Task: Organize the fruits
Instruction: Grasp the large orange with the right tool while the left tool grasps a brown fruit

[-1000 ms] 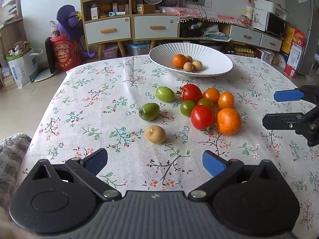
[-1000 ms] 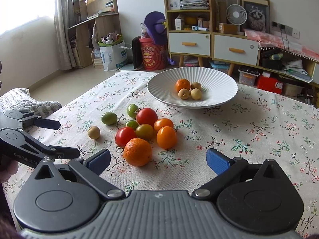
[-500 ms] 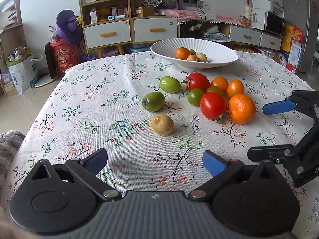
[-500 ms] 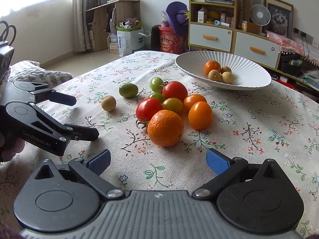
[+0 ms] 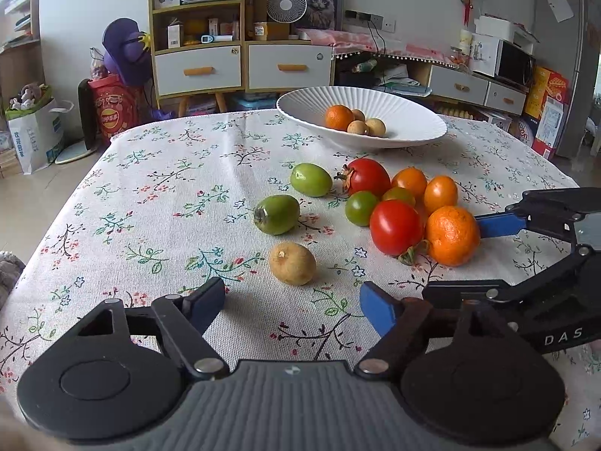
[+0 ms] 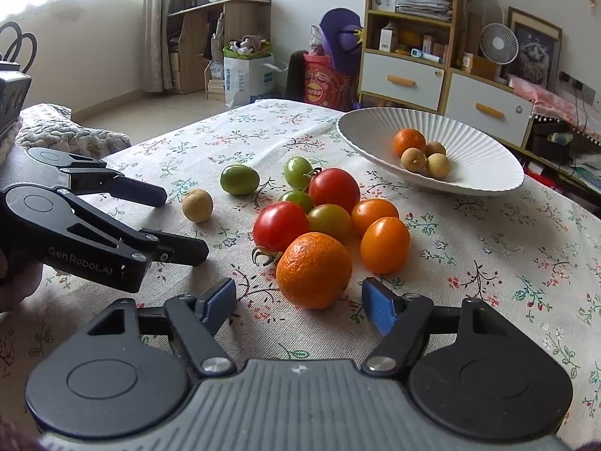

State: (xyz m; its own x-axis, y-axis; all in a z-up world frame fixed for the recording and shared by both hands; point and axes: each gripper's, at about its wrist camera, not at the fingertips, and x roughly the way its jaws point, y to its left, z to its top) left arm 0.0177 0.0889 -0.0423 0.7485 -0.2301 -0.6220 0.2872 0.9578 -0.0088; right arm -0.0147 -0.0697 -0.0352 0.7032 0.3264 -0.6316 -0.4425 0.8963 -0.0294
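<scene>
We see a white ribbed bowl [image 6: 469, 173] at the far side of the floral tablecloth [image 5: 157, 203], holding one small orange [image 6: 409, 142] and three tan round fruits [image 6: 413, 158] bunched against it. The other fruit lies loose on the cloth nearer us. Our left gripper [image 5: 293, 302] has just been narrowing its jaws with a tan fruit [image 5: 292, 263] just ahead, not pressed, and our right gripper [image 6: 298, 302] has just been narrowing around the big orange [image 6: 314, 270], pads not yet touching it.
</scene>
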